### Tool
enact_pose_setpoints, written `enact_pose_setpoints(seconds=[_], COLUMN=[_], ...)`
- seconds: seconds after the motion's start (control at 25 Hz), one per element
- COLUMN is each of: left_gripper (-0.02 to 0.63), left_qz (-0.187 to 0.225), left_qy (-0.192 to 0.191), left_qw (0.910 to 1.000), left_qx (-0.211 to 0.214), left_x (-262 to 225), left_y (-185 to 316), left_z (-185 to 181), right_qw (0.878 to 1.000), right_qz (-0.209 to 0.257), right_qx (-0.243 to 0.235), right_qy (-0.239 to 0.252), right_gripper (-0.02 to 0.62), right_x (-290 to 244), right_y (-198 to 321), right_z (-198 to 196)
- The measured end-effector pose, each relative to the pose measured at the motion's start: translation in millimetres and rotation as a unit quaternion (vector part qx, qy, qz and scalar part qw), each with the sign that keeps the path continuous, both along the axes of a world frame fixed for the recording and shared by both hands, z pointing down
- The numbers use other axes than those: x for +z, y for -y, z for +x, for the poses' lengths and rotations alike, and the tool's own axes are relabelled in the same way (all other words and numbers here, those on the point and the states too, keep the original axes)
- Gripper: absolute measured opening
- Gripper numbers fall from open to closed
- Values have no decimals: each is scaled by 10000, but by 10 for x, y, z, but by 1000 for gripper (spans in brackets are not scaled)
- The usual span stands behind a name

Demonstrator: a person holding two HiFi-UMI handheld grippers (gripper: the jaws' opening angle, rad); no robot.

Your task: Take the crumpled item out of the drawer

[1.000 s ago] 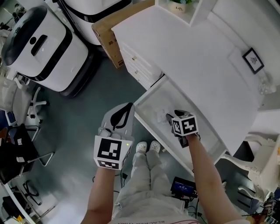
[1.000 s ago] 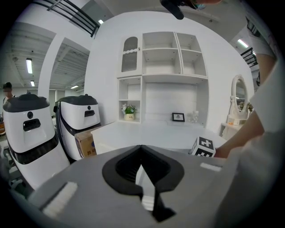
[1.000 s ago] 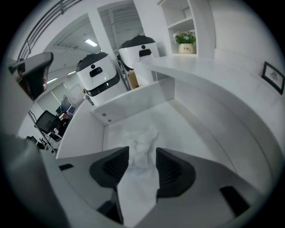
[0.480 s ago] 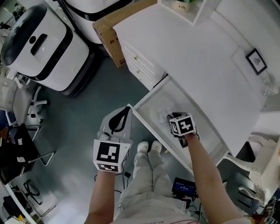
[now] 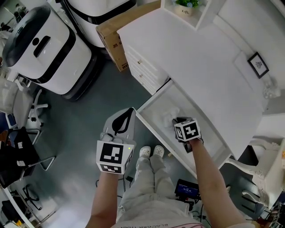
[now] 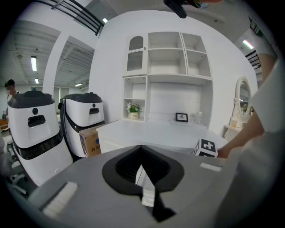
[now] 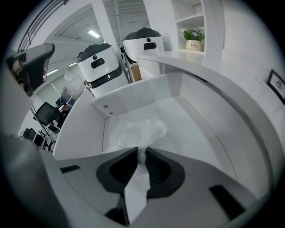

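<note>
The crumpled item [image 5: 167, 116] is a wad of clear, whitish plastic lying in the open white drawer [image 5: 150, 125] of the dresser. In the right gripper view the wad [image 7: 139, 130] spreads over the drawer floor, and its near end runs up between the jaws. My right gripper [image 5: 176, 120] is down inside the drawer; its jaws [image 7: 141, 153] are closing and the pads pinch the plastic. My left gripper [image 5: 128, 111] hangs outside the drawer's front left corner, over the floor. Its jaws [image 6: 141, 149] meet at the tips, shut on nothing.
The drawer's far wall [image 7: 138, 94] has two screw holes. The white dresser top [image 5: 200, 58] carries a small picture frame [image 5: 258, 62] and a potted plant [image 5: 185, 5]. A cardboard box [image 5: 113, 33] and a white machine [image 5: 44, 44] stand to the left. The person's shoes [image 5: 151, 150] are below the drawer front.
The right gripper has pushed slightly further left into the drawer onto the wad, and its jaws have come together on it. The left gripper has barely moved.
</note>
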State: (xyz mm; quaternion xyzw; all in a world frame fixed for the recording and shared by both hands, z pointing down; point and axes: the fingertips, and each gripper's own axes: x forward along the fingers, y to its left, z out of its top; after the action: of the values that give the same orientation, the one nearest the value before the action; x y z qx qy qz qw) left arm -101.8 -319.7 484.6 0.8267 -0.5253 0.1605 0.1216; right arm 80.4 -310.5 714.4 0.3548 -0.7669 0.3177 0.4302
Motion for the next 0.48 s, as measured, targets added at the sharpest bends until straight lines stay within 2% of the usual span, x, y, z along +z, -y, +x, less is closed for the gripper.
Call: enact_pose_setpoints(seconds=[0.48], left_gripper=[11], left_qz=[307], left_qy=[-185], left_qw=[9993], left_qx=[-54], left_x=[-384], left_y=[42], left_z=[35], right_qw=[9985], right_qz=[515], right_qx=[-180], right_qy=[80], right_gripper=[63], right_x=[-632], right_y=[-3], right_z=[-21])
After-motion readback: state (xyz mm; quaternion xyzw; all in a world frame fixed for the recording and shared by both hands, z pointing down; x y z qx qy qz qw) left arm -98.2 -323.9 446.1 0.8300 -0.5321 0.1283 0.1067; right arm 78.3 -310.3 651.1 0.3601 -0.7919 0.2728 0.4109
